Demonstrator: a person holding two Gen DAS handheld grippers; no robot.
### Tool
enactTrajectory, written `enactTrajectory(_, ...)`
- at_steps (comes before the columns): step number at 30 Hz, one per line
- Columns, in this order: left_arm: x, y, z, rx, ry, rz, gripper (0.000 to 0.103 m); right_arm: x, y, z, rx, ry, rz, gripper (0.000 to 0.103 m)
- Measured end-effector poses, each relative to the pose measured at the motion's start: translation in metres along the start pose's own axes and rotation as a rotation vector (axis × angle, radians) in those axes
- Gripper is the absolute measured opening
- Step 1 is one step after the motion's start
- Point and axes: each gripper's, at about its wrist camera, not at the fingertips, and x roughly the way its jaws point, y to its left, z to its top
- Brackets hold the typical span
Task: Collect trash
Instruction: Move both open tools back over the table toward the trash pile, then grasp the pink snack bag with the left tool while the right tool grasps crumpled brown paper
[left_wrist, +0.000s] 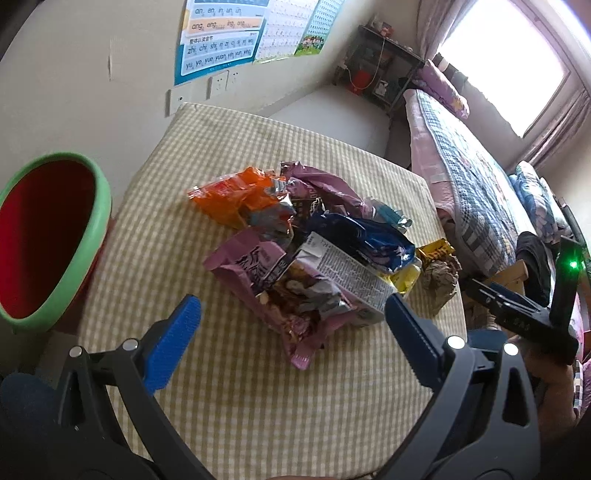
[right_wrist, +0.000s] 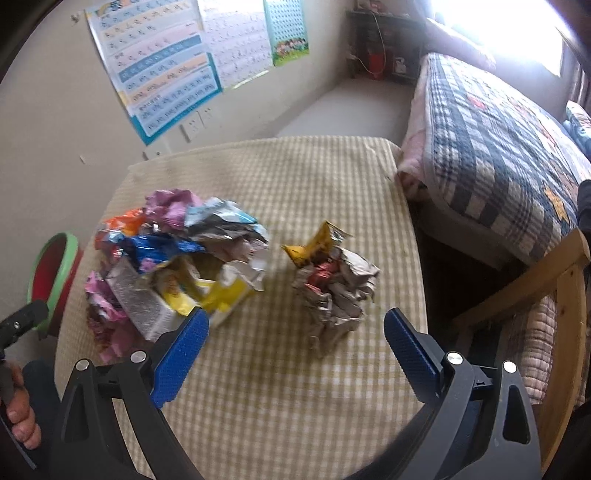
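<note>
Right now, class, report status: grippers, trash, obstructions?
Left hand-held gripper open, empty, over wrapper pile. Right hand-held gripper open, empty, facing crumpled paper wad. Bin beside table's left edge. Nothing blocking.

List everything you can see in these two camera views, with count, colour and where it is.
snack wrappers: one heap, orange, purple, blue, pink, yellow, middle of the table
crumpled paper wad: one, grey-brown with red bits, apart from the heap on its right
yellow wrapper: one, yellow, touching the wad's far side
checked tablecloth: one, beige and white, covering the table
bin: one, green rim, red inside, left of the table
wall charts: several, blue and white, wall behind
bed: one, plaid quilt, right
wooden chair: one, near right
left hand-held gripper: open, before the heap
right hand-held gripper: open, before the wad
</note>
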Motion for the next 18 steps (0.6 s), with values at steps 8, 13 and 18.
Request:
enactTrajectory(8, 0.024, 0.001, 0.008, -0.041, 0.039, 0.035, 0.096, 0.034, -0.016, 0.004, 0.015, 0.056, -0.008, 0.092)
enactTrajectory(13, 0.043, 0.011, 0.010, -0.102, 0.082, 0.048, 0.088, 0.049, -0.020, 0.008, 0.021, 0.069, -0.012, 0.092)
enactTrajectory(18, 0.055, 0.016, 0.010, -0.148, 0.104, 0.020, 0.081, 0.061, -0.027, 0.012, 0.040, 0.084, 0.002, 0.092)
